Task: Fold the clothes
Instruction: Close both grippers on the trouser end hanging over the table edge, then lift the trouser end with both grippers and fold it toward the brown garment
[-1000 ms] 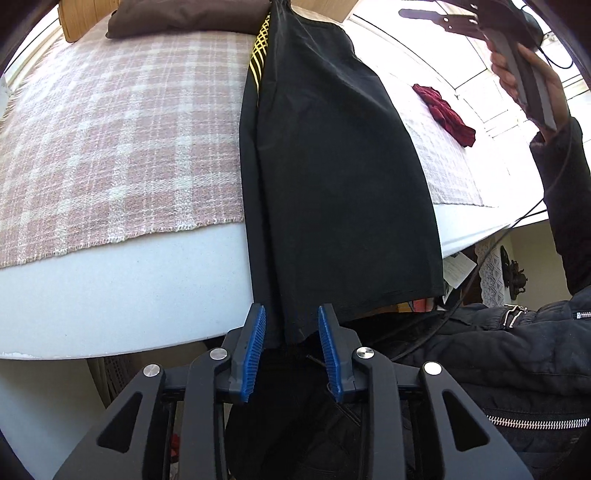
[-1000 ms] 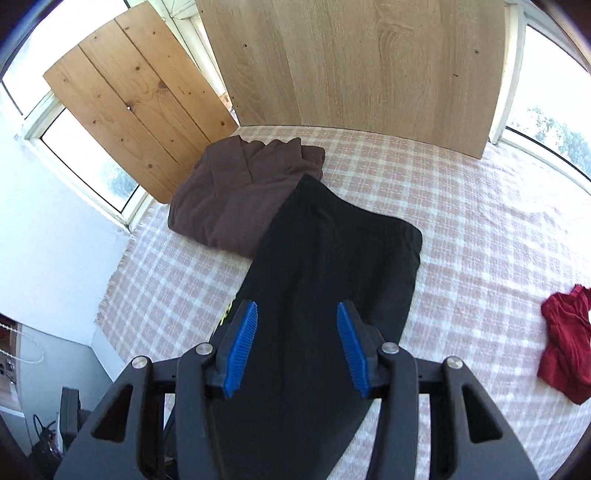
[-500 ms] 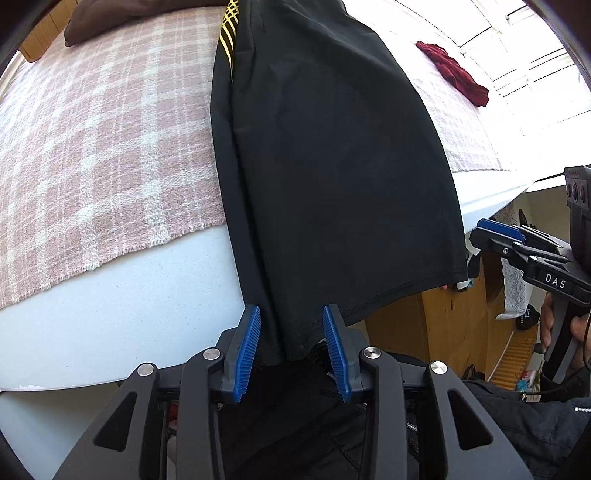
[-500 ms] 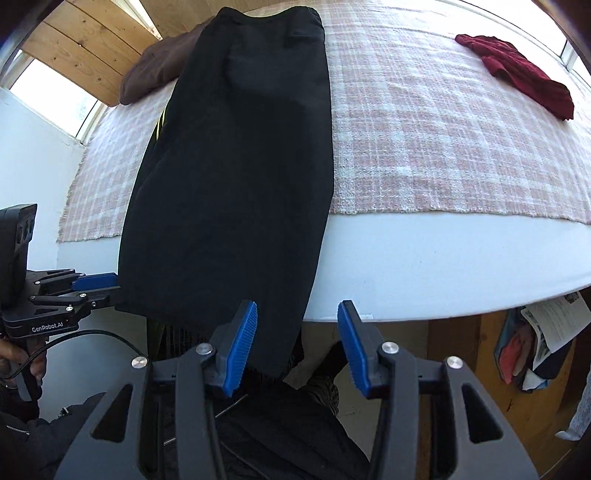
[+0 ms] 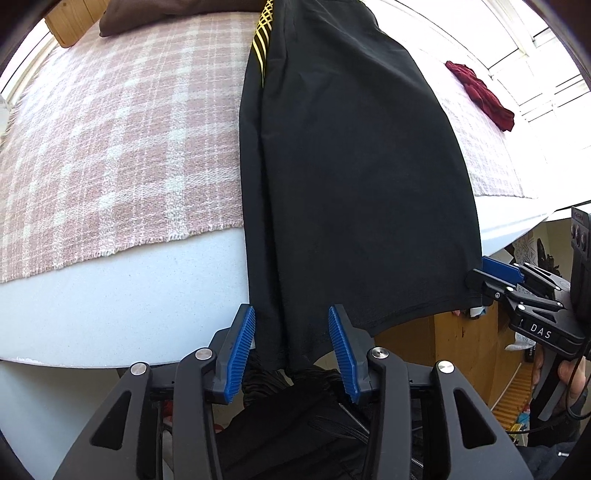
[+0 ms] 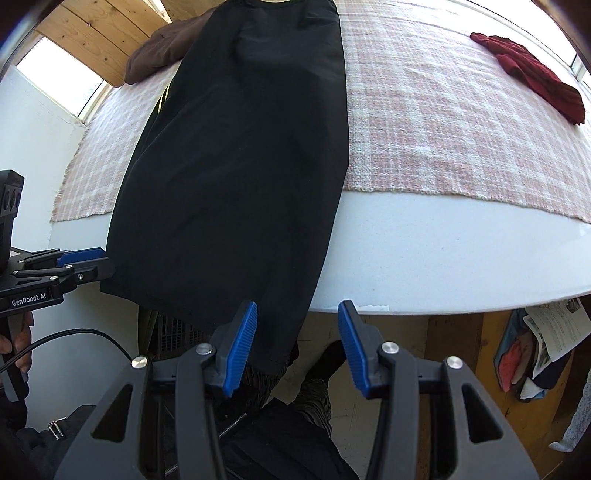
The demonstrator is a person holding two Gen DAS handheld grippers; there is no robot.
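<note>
A long black garment (image 5: 351, 177) with a yellow pattern near its top lies lengthwise on the table, and its lower end hangs over the near edge; it also shows in the right wrist view (image 6: 240, 155). My left gripper (image 5: 291, 347) is open, with the left corner of the hanging hem between its jaws. My right gripper (image 6: 295, 343) is open, with the right corner of the hem just inside its left pad. The right gripper also shows in the left wrist view (image 5: 495, 277), at the hem's right corner.
A pink plaid cloth (image 5: 122, 147) covers the white table (image 6: 443, 251). A brown garment (image 6: 162, 59) lies at the far left and a red one (image 6: 532, 81) at the far right. Wooden boards (image 6: 96, 33) stand behind. Clutter (image 6: 546, 343) sits under the table.
The right gripper has come down from high over the table to the right corner of the hanging hem. The left gripper has stayed at the left corner, open throughout.
</note>
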